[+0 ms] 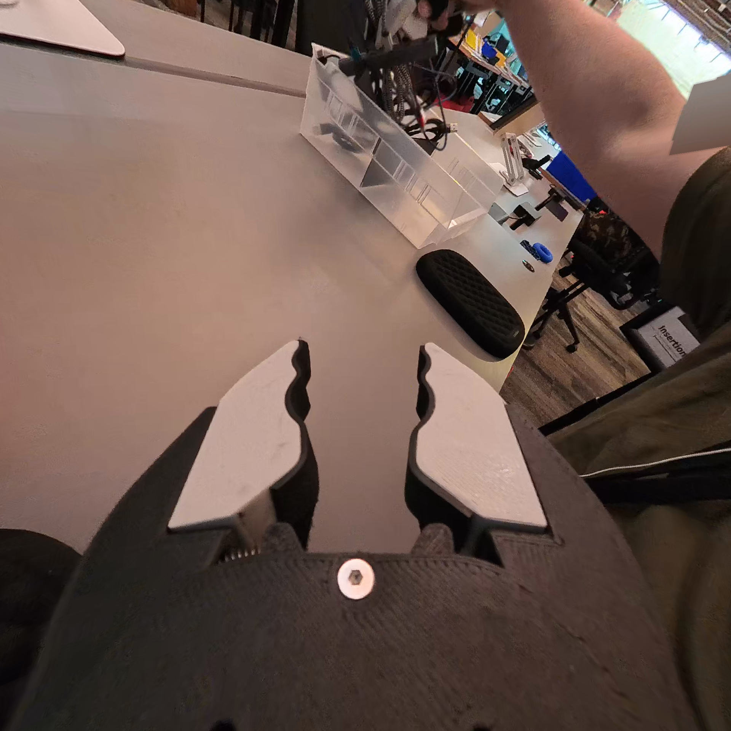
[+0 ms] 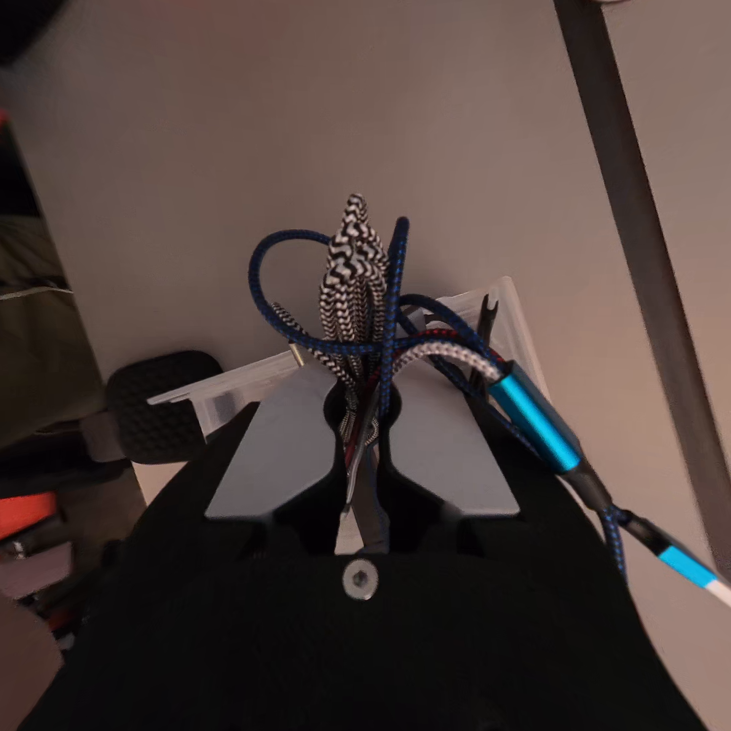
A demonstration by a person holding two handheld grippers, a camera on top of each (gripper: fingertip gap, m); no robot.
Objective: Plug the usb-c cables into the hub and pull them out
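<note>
My right gripper (image 2: 362, 399) is shut on a bundle of braided cables (image 2: 356, 277): black-and-white, blue-and-black, red-and-black and grey. It holds them above a clear plastic box (image 2: 510, 316). A bright blue metal sleeve (image 2: 534, 423) on the cables hangs to the right, and a silver plug tip (image 2: 297, 356) sticks out on the left. In the left wrist view the right gripper (image 1: 395, 55) is far off with the cables (image 1: 399, 91) trailing into the box (image 1: 395, 170). My left gripper (image 1: 362, 352) is open and empty over the white table (image 1: 158, 237). I see no hub.
A black textured case (image 1: 470, 302) lies near the table's edge, beside the box; it also shows in the right wrist view (image 2: 158, 403). A person's bare arm (image 1: 593, 118) reaches over the table. A flat pale pad (image 1: 59, 27) lies at the far left corner.
</note>
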